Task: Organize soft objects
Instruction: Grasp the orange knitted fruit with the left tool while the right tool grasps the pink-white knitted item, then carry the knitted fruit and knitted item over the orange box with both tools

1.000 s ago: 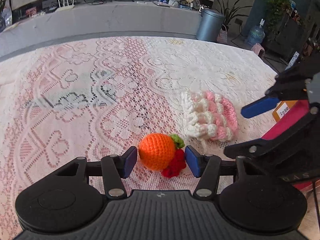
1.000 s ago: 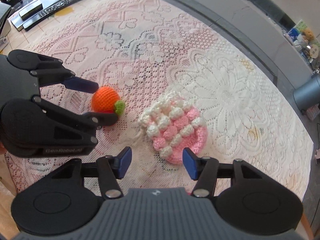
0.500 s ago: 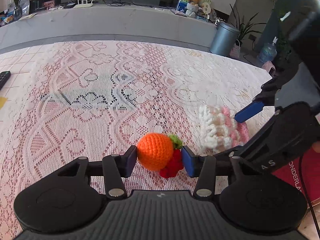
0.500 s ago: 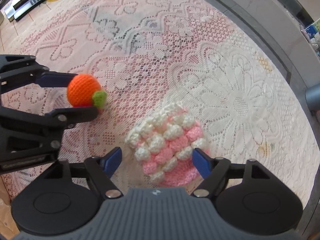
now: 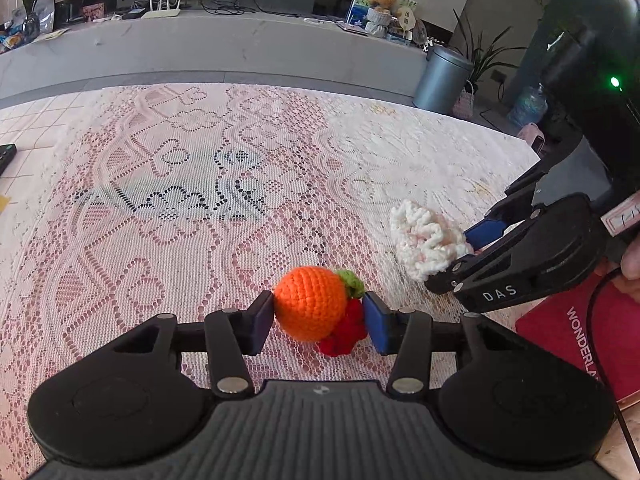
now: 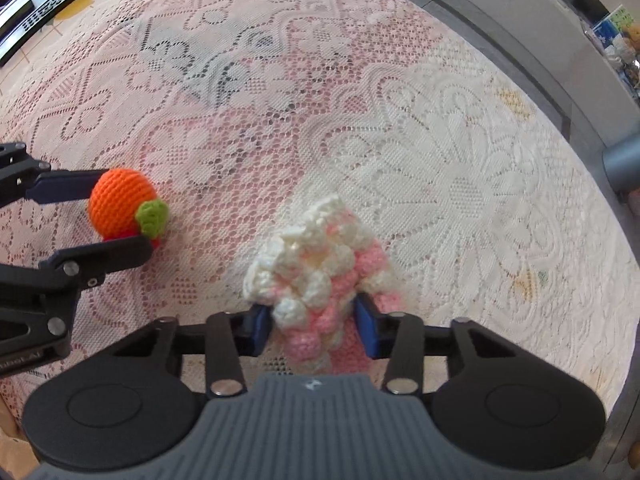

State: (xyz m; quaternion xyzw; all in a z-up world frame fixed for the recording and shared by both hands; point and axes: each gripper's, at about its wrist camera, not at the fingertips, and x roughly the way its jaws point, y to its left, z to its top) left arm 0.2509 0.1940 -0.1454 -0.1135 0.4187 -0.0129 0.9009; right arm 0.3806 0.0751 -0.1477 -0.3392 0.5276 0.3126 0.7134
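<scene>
While your left gripper [image 5: 319,318] pointed down at the lace cloth [image 5: 192,184], its blue pads pressed both sides of the orange ball [image 5: 310,302], so you had that ball clenched. A green leaf [image 5: 352,282] sat at the ball's upper right, and a red crochet piece [image 5: 344,334] hung under it, partly hidden by the ball and the right pad; whether it joined the ball could not be told. In the right wrist view the ball [image 6: 120,202] sat between the same two fingers at the left edge.

Your right gripper [image 6: 313,328] had just been closing, and its pads squeezed the pink-and-white crochet piece [image 6: 316,276], which bunched up between them on the cloth. Its lower part ran under the gripper body and was cut off from view. From the left wrist view only its white side [image 5: 426,242] showed, the rest behind the right gripper's fingers.

Writing: "DAS" [image 5: 499,293] read on the right gripper's side, cut off at the start. "WONDERLA" [image 5: 584,340] read on a red box [image 5: 600,328] at the right edge, the word running out of frame. Lettering on the left gripper's side in the right wrist view was too dark to read. A fingertip [image 5: 631,258] of your right hand showed at the frame edge.
</scene>
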